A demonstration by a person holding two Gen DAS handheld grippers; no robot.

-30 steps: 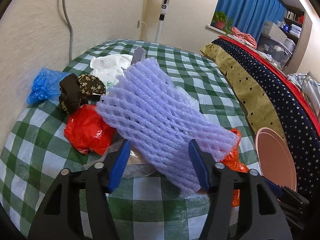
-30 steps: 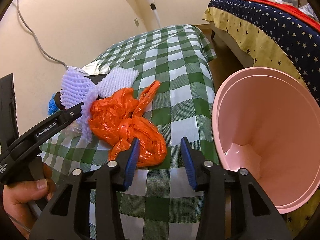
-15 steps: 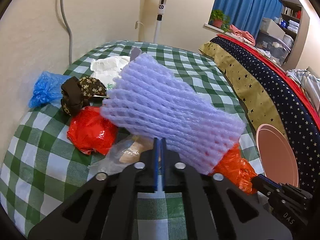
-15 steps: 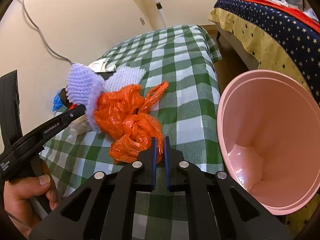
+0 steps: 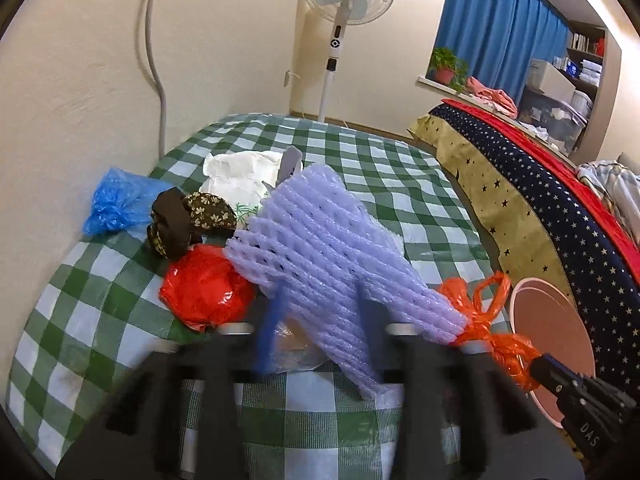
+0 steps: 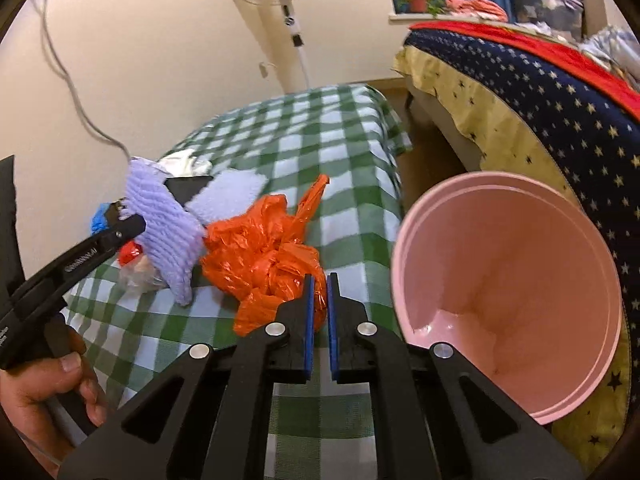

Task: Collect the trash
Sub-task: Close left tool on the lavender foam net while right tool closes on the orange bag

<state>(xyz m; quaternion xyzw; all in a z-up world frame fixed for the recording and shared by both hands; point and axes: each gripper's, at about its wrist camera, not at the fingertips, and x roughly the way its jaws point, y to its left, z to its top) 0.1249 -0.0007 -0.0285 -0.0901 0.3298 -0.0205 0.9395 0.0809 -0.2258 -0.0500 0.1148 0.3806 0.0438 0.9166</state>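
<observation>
Both grippers work the trash pile on the green-checked worktop.

Low centre, the right gripper (image 6: 318, 308) has clenched its jaws on the crumpled orange plastic bag (image 6: 260, 256), ready for the pink plastic bin (image 6: 508, 280) at right. The left gripper (image 5: 320, 320) jaws are opening again around the lilac foam-net sleeve (image 5: 332, 256), whose long axis runs from lower right toward upper left.

Both views are evenly lit by soft, warm room light. Strong barrel distortion and dark corner vignetting are seen. The black two-finger left gripper (image 5: 316, 320) is smeared by motion blur.
</observation>
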